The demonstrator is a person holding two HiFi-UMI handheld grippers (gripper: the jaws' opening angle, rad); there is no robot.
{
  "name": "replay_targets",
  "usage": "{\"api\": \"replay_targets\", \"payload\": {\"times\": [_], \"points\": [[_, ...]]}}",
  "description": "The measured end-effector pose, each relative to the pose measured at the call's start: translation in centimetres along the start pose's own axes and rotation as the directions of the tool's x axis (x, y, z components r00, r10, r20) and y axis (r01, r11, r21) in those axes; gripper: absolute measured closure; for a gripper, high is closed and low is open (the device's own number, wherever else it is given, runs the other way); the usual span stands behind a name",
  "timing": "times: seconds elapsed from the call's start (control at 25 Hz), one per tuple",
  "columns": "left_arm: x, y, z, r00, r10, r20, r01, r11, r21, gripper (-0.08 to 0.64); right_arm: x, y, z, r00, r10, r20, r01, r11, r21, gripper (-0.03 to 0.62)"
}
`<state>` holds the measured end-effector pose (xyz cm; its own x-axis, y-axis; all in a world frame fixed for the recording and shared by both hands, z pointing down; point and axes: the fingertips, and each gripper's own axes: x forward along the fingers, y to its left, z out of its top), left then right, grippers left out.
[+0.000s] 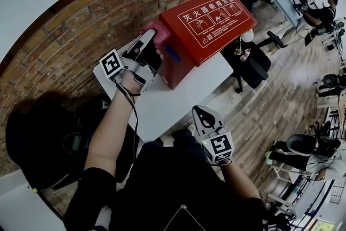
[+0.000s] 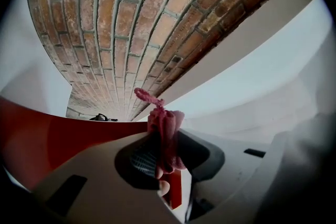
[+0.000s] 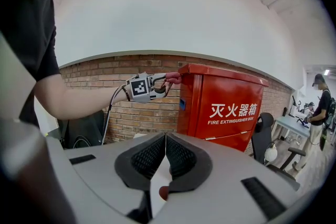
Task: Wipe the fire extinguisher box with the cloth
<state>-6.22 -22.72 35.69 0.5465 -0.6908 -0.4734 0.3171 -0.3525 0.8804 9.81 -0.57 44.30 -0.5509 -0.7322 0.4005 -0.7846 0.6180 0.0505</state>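
Wipe starting — left gripper (image 1: pixel 150 40) clamped on cloth (image 1: pixel 158 28) at box (image 1: pixel 216 16) top-left edge, right gripper (image 1: pixel 201 112) closed on nothing; next, sweep along its top.

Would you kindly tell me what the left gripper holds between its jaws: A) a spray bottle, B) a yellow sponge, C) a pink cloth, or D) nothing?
C: the left gripper view shows the left gripper with its jaws shut on a pink cloth, up by the top of the red box.

Left tool (image 1: pixel 148 39) with pink cloth (image 1: pixel 158 27) against red fire extinguisher box (image 1: pixel 213 21), right tool (image 1: pixel 201 113) well apart.
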Motion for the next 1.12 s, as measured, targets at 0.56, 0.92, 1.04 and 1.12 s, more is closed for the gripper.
{"api": "replay_targets", "payload": {"times": [0.56, 0.92, 1.04, 1.12], "points": [[-1.3, 3.1, -0.2, 0.998, 0.068, -0.013, -0.068, 0.997, 0.03, 0.448, 1.4, 0.1, -0.6, 0.999, 0.022, -0.029, -0.022, 1.0, 0.005, 0.572], [-2.3, 5.0, -0.2, 0.994, 0.103, -0.022, -0.102, 0.994, 0.037, 0.448, 1.9, 0.1, -1.1, 0.999, 0.026, -0.043, -0.025, 1.0, 0.011, 0.572], [-2.7, 5.7, -0.3, 0.993, 0.119, -0.023, -0.118, 0.992, 0.04, 0.448, 1.9, 0.2, -1.2, 0.999, 0.024, -0.046, -0.024, 1.0, 0.009, 0.572], [-3.0, 6.3, -0.3, 0.991, 0.129, -0.023, -0.128, 0.991, 0.043, 0.448, 2.0, 0.3, -1.3, 0.998, 0.024, -0.049, -0.023, 1.0, 0.007, 0.572]]}}
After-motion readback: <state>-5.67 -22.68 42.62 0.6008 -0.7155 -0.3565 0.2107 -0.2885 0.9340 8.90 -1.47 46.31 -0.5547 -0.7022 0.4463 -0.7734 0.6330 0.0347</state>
